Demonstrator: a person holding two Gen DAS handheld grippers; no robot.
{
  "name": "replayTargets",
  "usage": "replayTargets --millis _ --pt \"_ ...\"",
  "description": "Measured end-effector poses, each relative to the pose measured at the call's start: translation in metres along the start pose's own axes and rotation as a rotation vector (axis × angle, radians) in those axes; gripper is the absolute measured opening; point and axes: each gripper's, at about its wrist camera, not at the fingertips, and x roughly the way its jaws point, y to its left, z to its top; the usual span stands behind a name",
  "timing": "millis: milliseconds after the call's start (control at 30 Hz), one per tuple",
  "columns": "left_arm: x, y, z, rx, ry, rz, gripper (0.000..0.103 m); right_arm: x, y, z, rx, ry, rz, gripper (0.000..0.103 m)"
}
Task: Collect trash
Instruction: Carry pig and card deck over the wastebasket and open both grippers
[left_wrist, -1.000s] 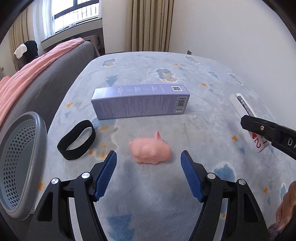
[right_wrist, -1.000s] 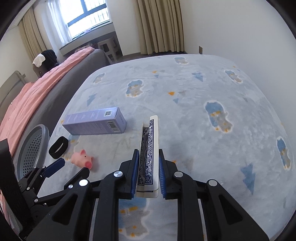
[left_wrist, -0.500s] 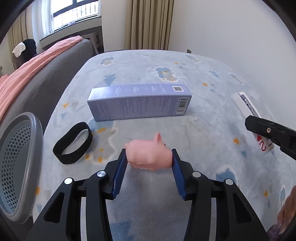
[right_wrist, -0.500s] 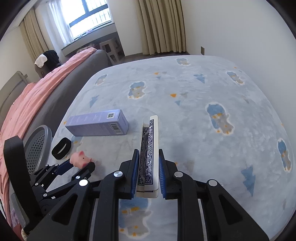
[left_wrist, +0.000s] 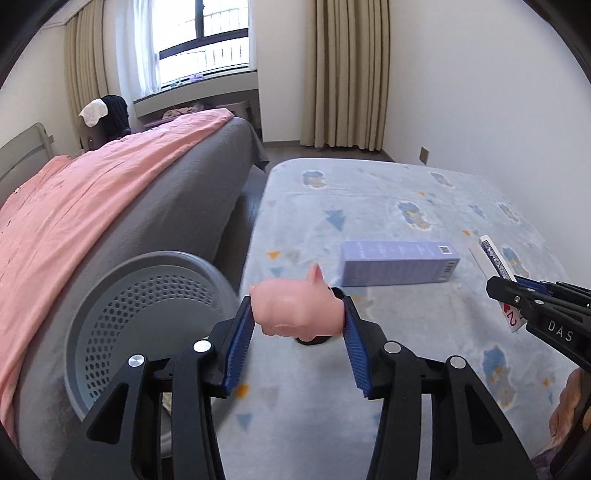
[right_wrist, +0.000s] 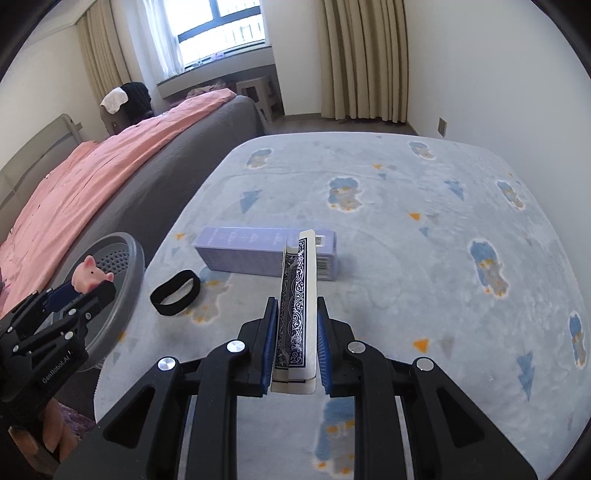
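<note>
My left gripper (left_wrist: 297, 314) is shut on a pink toy pig (left_wrist: 295, 310), lifted off the blue patterned blanket (left_wrist: 424, 199) and held just right of the grey perforated basket (left_wrist: 147, 325). From the right wrist view the pig (right_wrist: 90, 275) hangs in front of the basket's rim (right_wrist: 133, 266). My right gripper (right_wrist: 297, 317) is shut on a playing-card box (right_wrist: 297, 291) with a blue ornate back, raised above the blanket. A lilac carton (right_wrist: 258, 254) and a black elastic band (right_wrist: 175, 291) lie on the blanket.
A bed with a grey cover and pink sheet (left_wrist: 92, 199) runs along the left, close behind the basket. A white wall (left_wrist: 498, 92) borders the blanket on the right. Curtains (left_wrist: 343, 74) and a window (left_wrist: 207, 40) stand at the far end. A person's fingers (right_wrist: 51, 428) show at the lower left.
My left gripper closed on the pig, lifted it and swung left toward the basket. My right gripper with the card box also shifted left, the carton now lying behind the box's tip.
</note>
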Motion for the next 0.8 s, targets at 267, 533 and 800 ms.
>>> replayTargets --millis 267,533,800 --pt "-0.008 0.089 -0.011 -0.128 -0.025 0.101 0.046 0.015 0.085 0.014 -0.112 0.006 0.117 0.02" --pt "-0.006 0.155 -0.03 -0.201 -0.005 0.194 0.046 0.049 0.173 0.023 -0.248 0.056 0.242 0.02" --pt "0.005 0.193 -0.04 -0.25 0.028 0.218 0.046 0.082 0.242 0.022 -0.354 0.118 0.36 0.022"
